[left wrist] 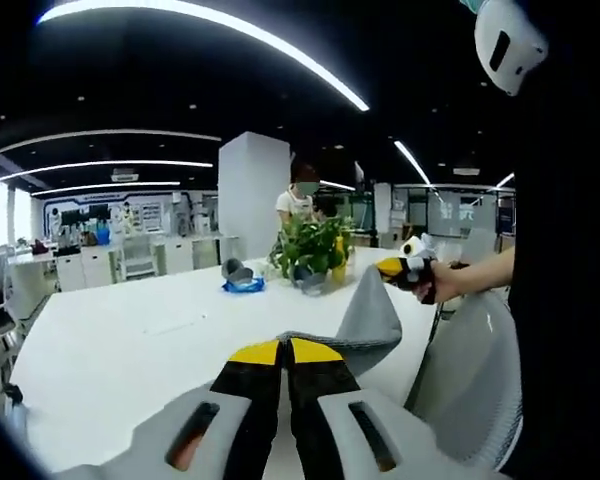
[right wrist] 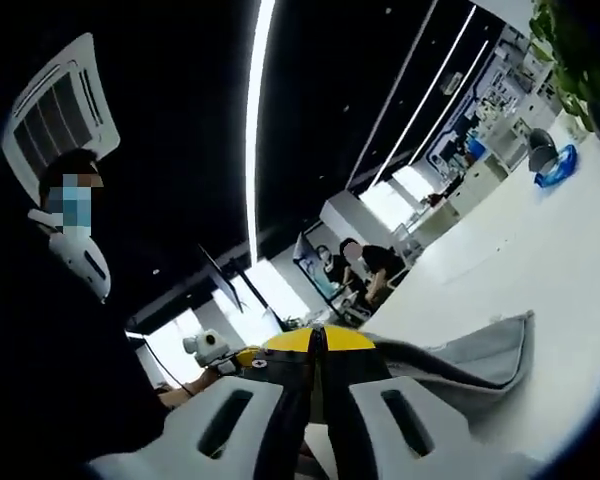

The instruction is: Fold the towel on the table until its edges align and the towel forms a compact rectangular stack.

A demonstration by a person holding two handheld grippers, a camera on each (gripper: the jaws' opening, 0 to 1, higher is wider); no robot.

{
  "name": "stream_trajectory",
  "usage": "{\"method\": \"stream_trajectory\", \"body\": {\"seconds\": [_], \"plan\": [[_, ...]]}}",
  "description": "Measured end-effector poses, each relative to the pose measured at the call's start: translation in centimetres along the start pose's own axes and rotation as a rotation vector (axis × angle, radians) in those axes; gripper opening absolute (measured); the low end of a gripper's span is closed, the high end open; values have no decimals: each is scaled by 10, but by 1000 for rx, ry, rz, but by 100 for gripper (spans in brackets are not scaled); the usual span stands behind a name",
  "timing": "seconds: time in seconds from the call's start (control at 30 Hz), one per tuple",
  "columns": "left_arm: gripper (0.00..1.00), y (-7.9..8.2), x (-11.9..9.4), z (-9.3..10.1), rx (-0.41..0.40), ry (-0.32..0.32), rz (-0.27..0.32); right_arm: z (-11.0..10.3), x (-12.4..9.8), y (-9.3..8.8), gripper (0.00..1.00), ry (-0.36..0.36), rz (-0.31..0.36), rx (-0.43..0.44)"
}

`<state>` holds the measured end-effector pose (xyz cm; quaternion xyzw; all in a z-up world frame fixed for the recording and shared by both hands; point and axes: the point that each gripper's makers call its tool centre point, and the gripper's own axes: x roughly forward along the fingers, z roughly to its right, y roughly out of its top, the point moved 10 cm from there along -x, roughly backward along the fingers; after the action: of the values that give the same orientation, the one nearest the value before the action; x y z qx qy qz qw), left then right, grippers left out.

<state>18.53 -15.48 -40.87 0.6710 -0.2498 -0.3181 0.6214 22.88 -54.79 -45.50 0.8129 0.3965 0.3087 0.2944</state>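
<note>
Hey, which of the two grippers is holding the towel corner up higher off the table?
The right gripper, seen at the left gripper view's right side, lifts its corner of the grey towel to a peak; the left gripper holds its edge low.

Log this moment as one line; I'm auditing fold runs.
phase: lifting | left gripper: shut on grey cloth towel | right gripper: shut on towel | towel partly raised off white table
</note>
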Motion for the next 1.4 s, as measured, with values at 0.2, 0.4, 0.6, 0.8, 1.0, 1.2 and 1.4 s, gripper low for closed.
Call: {"method": "stream_trajectory", "body": {"seconds": [0.2,0.4,0.6,0.8,1.0,1.2,1.4], "plan": [[2,10,0,5,-3,-35,42,-3,0,3,0,39,30,19],[2,14,-1,4,-20,-36,69,-6,0,5,0,70,51,36],[2,13,-5,-1,-52,-27,91,-6,1,5,0,100,59,67],[2,1,-10,-7,-74,27,66,5,-4,5,0,-5,63,45],[2,-10,-13,-16,-105,92,39,13,-10,6,0,-103,49,11],[2,-20,-12,-21,-120,128,-15,19,-10,6,0,-192,5,-52],[2,-30,-2,-29,-122,155,-101,31,-5,3,0,-274,-51,-76]]}}
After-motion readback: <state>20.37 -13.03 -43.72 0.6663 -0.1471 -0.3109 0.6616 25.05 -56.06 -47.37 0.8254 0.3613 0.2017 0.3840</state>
